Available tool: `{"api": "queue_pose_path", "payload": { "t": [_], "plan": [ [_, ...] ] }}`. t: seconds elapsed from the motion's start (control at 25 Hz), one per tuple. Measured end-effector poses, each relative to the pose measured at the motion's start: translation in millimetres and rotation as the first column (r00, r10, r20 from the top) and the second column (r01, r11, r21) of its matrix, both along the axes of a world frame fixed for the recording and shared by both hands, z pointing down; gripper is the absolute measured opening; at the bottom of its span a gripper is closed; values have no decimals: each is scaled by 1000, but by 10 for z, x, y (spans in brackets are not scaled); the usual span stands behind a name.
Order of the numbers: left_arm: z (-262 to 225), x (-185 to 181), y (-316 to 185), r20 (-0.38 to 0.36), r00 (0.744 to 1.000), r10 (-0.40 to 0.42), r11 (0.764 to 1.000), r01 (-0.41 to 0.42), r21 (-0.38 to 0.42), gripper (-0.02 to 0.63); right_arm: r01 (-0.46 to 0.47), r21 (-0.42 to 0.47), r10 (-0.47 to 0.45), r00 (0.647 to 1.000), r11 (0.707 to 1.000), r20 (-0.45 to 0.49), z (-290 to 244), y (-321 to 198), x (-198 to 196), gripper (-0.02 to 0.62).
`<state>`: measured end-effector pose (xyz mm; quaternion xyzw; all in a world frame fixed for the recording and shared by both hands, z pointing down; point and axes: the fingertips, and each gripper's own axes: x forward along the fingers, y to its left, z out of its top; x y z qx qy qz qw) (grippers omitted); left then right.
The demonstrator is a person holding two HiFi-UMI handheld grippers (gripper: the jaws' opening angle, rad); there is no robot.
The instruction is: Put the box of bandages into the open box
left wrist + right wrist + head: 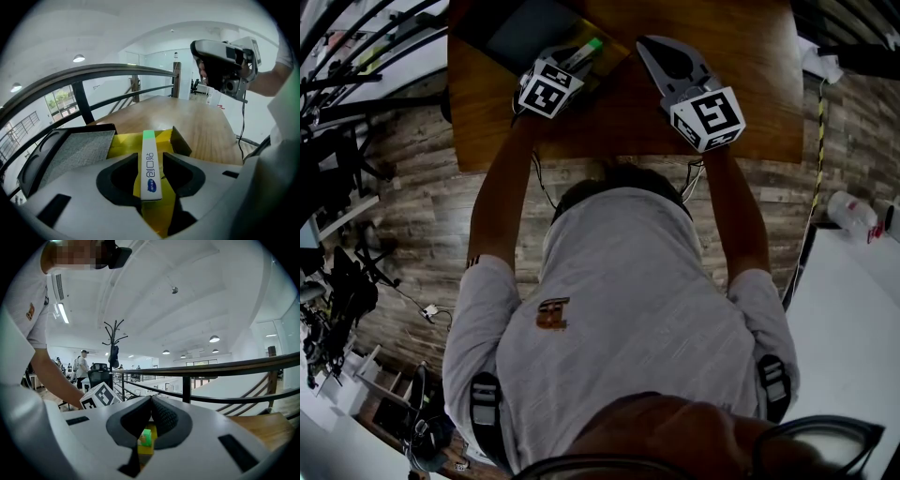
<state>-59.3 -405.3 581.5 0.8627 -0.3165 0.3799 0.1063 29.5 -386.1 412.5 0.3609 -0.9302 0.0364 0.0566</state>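
The box of bandages point(150, 173), slim and white with a green end point(592, 45), stands on edge between the jaws of my left gripper point(149, 158). Thin gaps show on both sides of it, so the pads do not press it. It hangs over the open box point(123, 145), whose inside is yellow and whose dark lid point(520, 33) with its grey lining lies back to the left. My left gripper point(581, 58) is at the box's near right corner. My right gripper point(647, 43) hovers over the bare wooden table point(750, 75) to the right, shut and empty. Its tips point(151, 401) meet.
The table's near edge point(619, 161) is just in front of the person's head. A dark railing point(122, 70) runs beyond the table's far side. A white surface with a plastic bottle point(851, 214) lies to the right, across the wood-plank floor.
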Motion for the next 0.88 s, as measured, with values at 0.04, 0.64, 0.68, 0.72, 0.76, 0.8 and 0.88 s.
{"api": "queue_pose_path", "payload": {
  "t": [0.04,0.64,0.68,0.72,0.76,0.8,0.88],
  "plan": [
    [10,24,-37,-5,1000,0,1000,0,1,181,0,-3,0,1000,1000,0,27,-43,21,32],
    [-1018,-60,152,-252,965,-74,972,126,199,204,26,21,-27,999,999,21,-133,85,-85,32],
    [-1140,-53,195,-286,955,-78,965,144,217,204,30,27,-31,999,999,26,-174,129,-88,32],
    [-1257,-48,243,-320,944,-81,959,161,232,204,34,33,-35,999,999,31,-214,177,-94,32],
    [-1366,-47,294,-356,931,-84,953,179,243,204,38,38,-40,998,999,38,-251,224,-103,32],
    [-1466,-47,341,-390,917,-85,947,196,254,204,41,42,-43,998,998,46,-287,265,-115,32],
    [-1652,-25,418,-453,888,-79,935,224,276,201,45,46,-48,996,998,73,-357,322,-119,32]
  ]
}}
